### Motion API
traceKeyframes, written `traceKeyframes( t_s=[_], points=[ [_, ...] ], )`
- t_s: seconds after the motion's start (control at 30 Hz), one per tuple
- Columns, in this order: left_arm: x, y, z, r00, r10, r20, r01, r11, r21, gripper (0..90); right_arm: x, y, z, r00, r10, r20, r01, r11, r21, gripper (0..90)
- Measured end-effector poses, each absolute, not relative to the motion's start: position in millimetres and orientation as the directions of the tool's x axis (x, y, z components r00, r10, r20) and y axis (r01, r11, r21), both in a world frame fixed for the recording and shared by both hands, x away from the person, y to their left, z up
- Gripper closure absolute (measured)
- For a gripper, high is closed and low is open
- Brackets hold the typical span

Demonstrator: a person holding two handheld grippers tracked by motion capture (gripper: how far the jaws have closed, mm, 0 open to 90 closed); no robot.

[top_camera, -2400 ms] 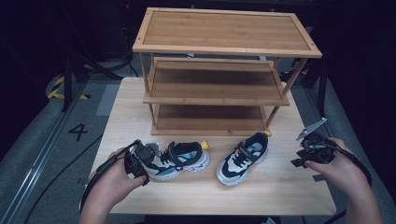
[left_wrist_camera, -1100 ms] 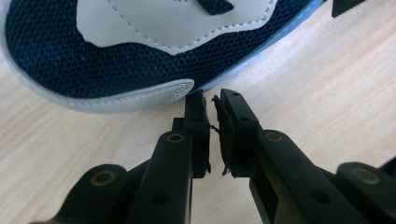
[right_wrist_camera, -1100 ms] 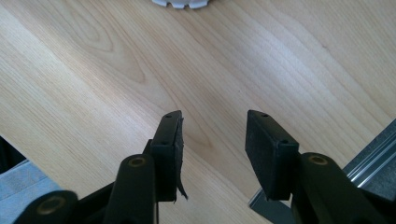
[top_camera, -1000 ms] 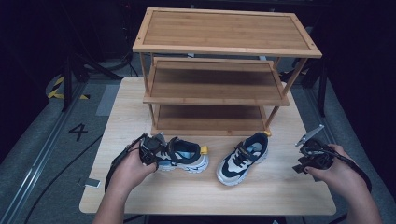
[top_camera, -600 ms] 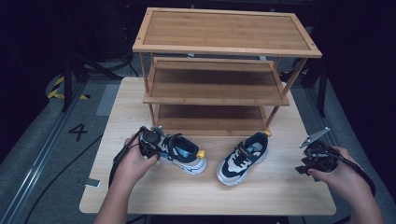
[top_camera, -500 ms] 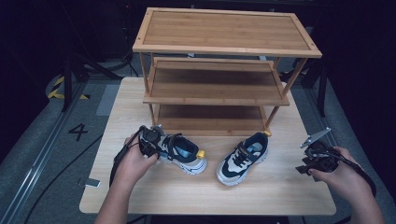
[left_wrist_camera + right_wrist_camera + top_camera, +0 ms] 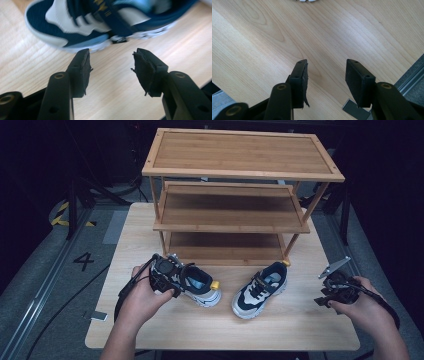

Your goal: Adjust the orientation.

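L gripper sits near edge, left of centre, over the heel end of the navy-and-white kids' sneaker with the light-blue lining and yellow tab. In the L gripper view the jaws have just been opening: they stand apart w/ bare wood between them, nothing pinched, and the shoe's side lies just beyond the tips, blurred. My read: a grip on the heel collar was let go, either to re-seat or bc the shoe is where it's wanted for now.

R gripper hangs at the far right edge of the pale wooden table, jaws fairly wide, holding nothing; R gripper view shows the pads over bare grain. Looks parked, waiting its turn.

Between the two, the second matching navy-and-white sneaker lies untouched, just beside the first, small gap between toes.

Axes: left shoe runs long axis roughly 10 to 4 o'clock, heel at 10 under the gripper, toe to 4. Right shoe runs about 1 to 7, heel at 1 near the rack's leg, toe to 7. Toes converge toward the near edge. Both upright on soles.

Behind, at 12, the three-tier bamboo shoe rack, all shelves bare. Likely destination, so heels already face it.
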State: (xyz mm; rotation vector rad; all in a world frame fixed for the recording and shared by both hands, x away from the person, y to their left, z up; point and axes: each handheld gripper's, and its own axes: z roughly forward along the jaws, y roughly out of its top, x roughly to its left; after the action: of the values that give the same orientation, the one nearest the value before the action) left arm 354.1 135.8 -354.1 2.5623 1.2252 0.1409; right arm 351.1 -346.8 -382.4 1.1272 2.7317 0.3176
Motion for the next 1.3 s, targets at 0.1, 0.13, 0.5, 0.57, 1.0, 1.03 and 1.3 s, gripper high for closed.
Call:
traceKeyframes(
  t_s=[0.1,0.13,0.5,0.57,1.0,1.03,1.3],
  points=[
    [348.5,128.3,-343.4,0.665,0.746,-0.041,0.709,-0.613,0.349,46.2,349.5,-346.3,-382.8,-0.700,0.710,-0.078,0.673,0.693,0.258,53.4],
    [347.2,125.8,-340.6,0.675,0.736,-0.050,0.698,-0.614,0.368,46.8,348.7,-346.3,-382.9,-0.699,0.711,-0.078,0.675,0.691,0.257,53.4],
    [350.5,88.0,-328.6,0.757,0.650,-0.065,0.607,-0.662,0.441,44.8,339.0,-356.0,-384.4,-0.678,0.731,-0.073,0.697,0.671,0.252,53.3],
    [352.2,79.6,-329.1,0.764,0.642,-0.064,0.600,-0.670,0.438,43.6,337.2,-357.2,-384.1,-0.677,0.733,-0.072,0.697,0.669,0.256,53.3],
    [360.8,32.4,-341.2,0.816,0.578,0.010,0.519,-0.739,0.430,41.6,332.3,-361.6,-386.0,-0.664,0.746,-0.052,0.715,0.653,0.249,53.6],
    [361.6,31.4,-343.2,0.814,0.581,0.019,0.519,-0.742,0.424,41.5,332.1,-360.4,-386.2,-0.667,0.744,-0.041,0.714,0.654,0.249,53.5],
    [366.1,22.0,-355.8,0.837,0.547,0.025,0.494,-0.774,0.396,46.7,332.9,-358.0,-386.8,-0.669,0.742,-0.045,0.713,0.657,0.244,53.5]
  ],
)
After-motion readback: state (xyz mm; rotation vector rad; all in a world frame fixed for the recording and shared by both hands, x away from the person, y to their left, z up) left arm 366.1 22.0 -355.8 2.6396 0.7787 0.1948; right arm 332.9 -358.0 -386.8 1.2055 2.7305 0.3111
